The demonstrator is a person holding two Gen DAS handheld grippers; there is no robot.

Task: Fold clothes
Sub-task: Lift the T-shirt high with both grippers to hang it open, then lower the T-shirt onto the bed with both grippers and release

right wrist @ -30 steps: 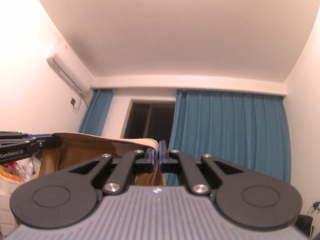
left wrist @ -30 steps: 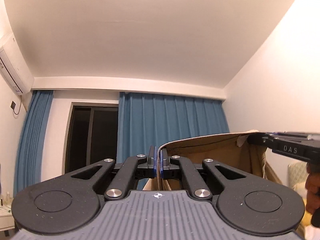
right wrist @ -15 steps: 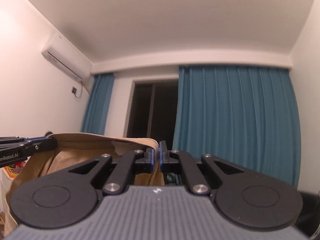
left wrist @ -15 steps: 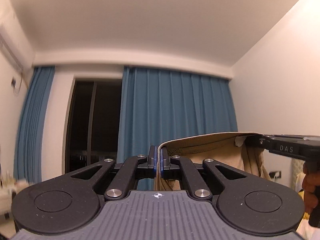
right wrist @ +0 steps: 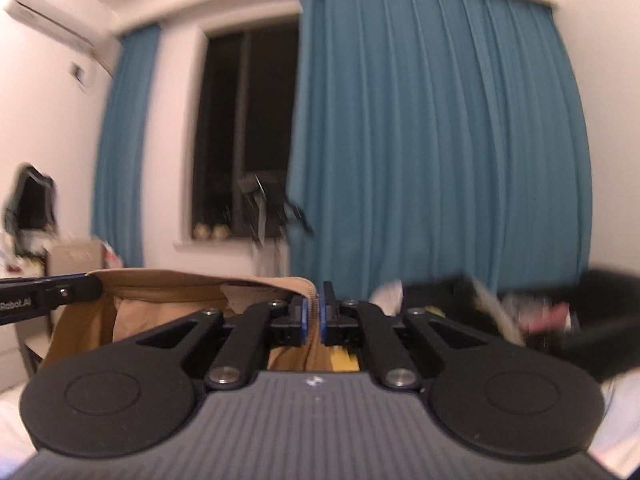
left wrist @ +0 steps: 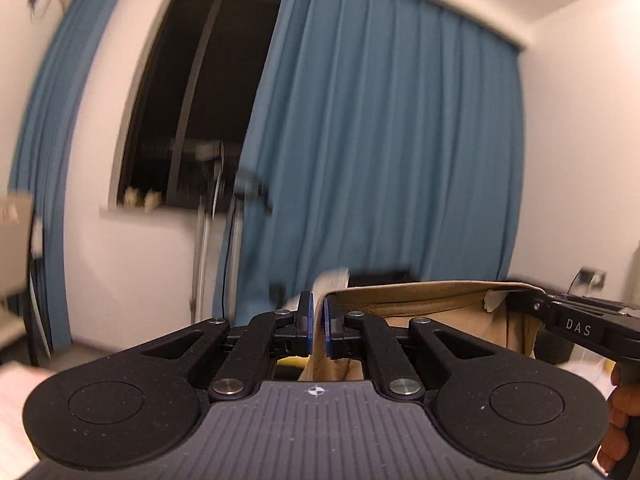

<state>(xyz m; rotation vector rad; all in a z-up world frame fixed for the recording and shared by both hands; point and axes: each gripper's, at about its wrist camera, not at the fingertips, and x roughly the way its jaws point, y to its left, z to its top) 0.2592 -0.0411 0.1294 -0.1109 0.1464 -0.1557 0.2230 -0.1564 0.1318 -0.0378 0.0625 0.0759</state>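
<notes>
Tools, left tool [left wrist: 316, 326] and right tool [right wrist: 318, 322], are clamping my tan garment [left wrist: 420, 304] taut; I'm risking thin edges slipping out.

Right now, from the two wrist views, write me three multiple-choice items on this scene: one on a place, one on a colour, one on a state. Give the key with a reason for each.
1. Where is the tan fabric garment?
A. Stretched in the air between the two grippers
B. Flat on the floor
C. Hung on the curtain rod

2. What colour are the long pleated curtains?
A. Red
B. Blue
C. White

3. How do the left gripper's jaws stand?
A. Wide open and empty
B. Closed on nothing
C. Pinching the garment's edge

Key: 1 A, its top hem runs from the left gripper across to the right gripper, the cloth hanging below. 2 B, both views show blue cloth beside the dark window. 3 C, the tan edge sits squeezed between its blue pads.
</notes>
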